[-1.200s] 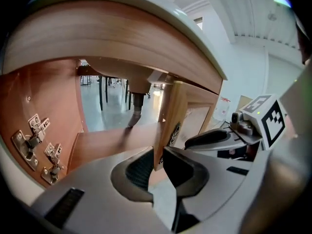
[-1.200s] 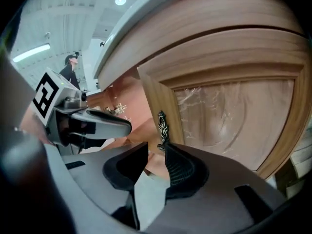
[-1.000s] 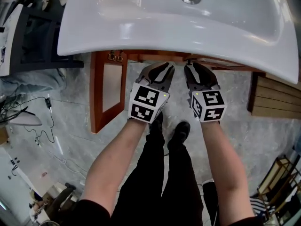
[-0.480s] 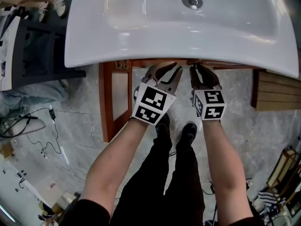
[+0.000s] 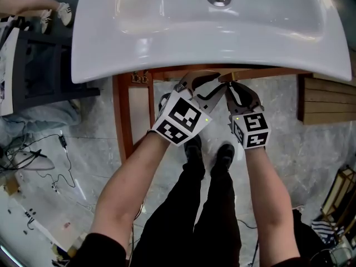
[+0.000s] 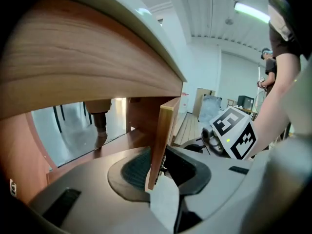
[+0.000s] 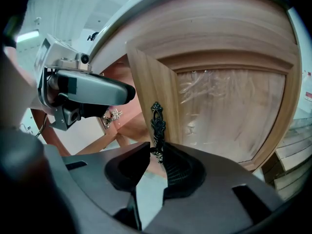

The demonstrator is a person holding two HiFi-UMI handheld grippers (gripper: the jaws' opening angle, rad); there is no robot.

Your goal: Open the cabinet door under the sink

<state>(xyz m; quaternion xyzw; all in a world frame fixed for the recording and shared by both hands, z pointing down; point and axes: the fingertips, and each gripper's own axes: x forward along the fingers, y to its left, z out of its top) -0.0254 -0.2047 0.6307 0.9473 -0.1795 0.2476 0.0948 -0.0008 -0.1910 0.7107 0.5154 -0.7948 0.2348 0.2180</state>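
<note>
Under the white sink [image 5: 167, 32] the right cabinet door [image 7: 229, 106] stands a little ajar, its top edge showing in the head view [image 5: 267, 74]. A dark ornate handle [image 7: 157, 123] runs down its free edge. My right gripper [image 7: 157, 157] [image 5: 240, 89] has its jaws closing, with both pads against the handle's lower end. My left gripper [image 6: 161, 168] [image 5: 201, 82] straddles the door's free edge [image 6: 165, 126]. Its jaws are opening, and the wood stands between the pads without being pressed. The left cabinet door [image 5: 133, 113] hangs wide open.
My legs and black shoes [image 5: 222, 154] stand on the marble floor just below the grippers. A slatted wooden panel [image 5: 328, 102] lies at the right, with cables [image 5: 33, 154] and dark furniture [image 5: 39, 65] at the left. Another person [image 6: 273, 67] stands far off.
My left gripper has risen and rolled, and its jaws have spread wider round the door edge. The right gripper's jaws have narrowed onto the handle.
</note>
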